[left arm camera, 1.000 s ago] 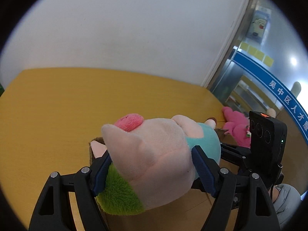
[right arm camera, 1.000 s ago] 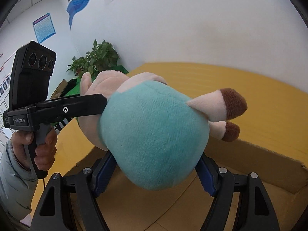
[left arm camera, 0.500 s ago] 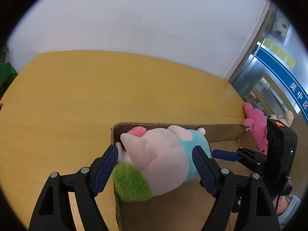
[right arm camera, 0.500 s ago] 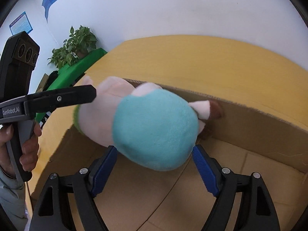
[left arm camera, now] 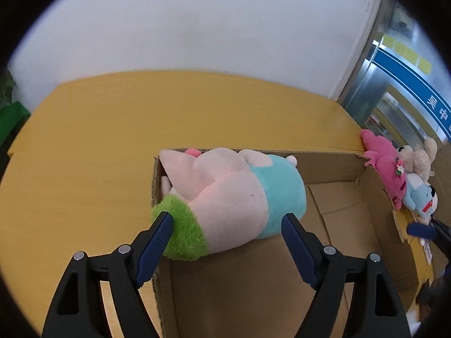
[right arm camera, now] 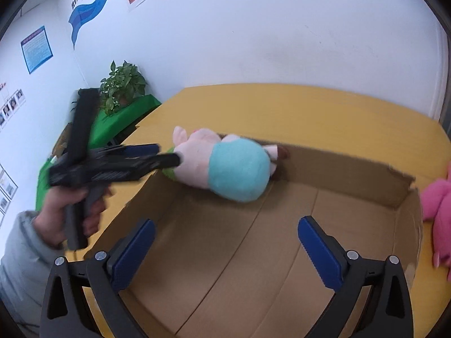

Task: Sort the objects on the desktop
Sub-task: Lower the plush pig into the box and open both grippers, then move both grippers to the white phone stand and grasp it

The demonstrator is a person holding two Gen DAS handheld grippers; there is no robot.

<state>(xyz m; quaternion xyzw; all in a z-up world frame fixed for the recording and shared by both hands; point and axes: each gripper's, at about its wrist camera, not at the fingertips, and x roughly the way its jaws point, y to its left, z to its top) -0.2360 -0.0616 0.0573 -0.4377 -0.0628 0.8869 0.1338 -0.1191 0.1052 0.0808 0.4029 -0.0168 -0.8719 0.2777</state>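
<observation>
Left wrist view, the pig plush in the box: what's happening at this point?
A person with two handheld grippers is sorting toys. The pink pig plush in a teal shirt lies in a corner of the open cardboard box. The left gripper is open with its fingers on either side of the plush; the right gripper is open and empty. Other plush toys lie beside the box.

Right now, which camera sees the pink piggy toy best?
The left wrist view: the piggy toy fills the middle, lying in the cardboard box, green tuft showing. The right wrist view shows it farther off, mostly its teal back.
</observation>
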